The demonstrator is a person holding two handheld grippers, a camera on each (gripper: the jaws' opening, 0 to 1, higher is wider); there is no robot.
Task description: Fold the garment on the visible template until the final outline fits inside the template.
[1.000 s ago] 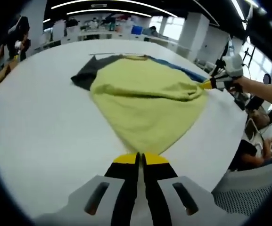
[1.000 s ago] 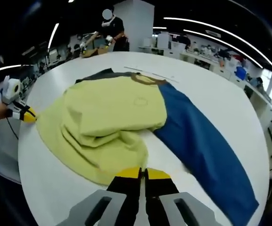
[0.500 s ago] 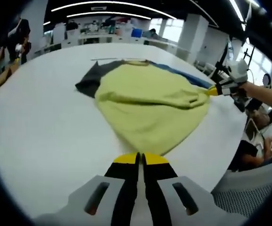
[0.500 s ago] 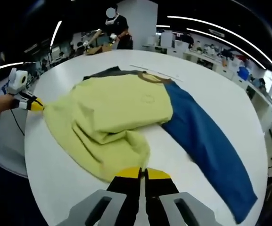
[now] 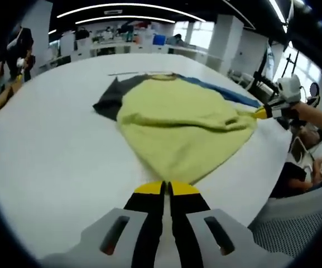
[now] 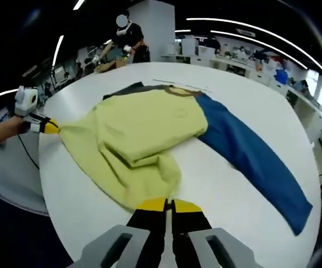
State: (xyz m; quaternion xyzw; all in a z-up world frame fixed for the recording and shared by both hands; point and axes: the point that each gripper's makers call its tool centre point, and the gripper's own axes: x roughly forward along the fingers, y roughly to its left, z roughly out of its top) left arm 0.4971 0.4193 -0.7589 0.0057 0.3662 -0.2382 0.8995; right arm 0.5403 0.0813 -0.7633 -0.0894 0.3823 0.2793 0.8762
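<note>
garment (image 5: 183, 131), a yellow-green shirt with one blue sleeve (image 6: 250, 153) and one dark sleeve (image 5: 109, 99), lies spread on the white worktop (image 5: 49, 151). left hand-held gripper (image 5: 164, 191) is pinched closed on one hem corner, right hand-held gripper (image 6: 166, 207) likewise on the other. best kept taut and level between both, i judge, so the fold lands straight.

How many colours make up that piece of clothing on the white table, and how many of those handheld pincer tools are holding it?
Yellow-green body: 1
Blue sleeve: 1
Dark grey sleeve: 1
Brown collar: 1
Grippers pinching the garment, left gripper and right gripper: 2
Total: 4 colour areas, 2 grippers
</note>
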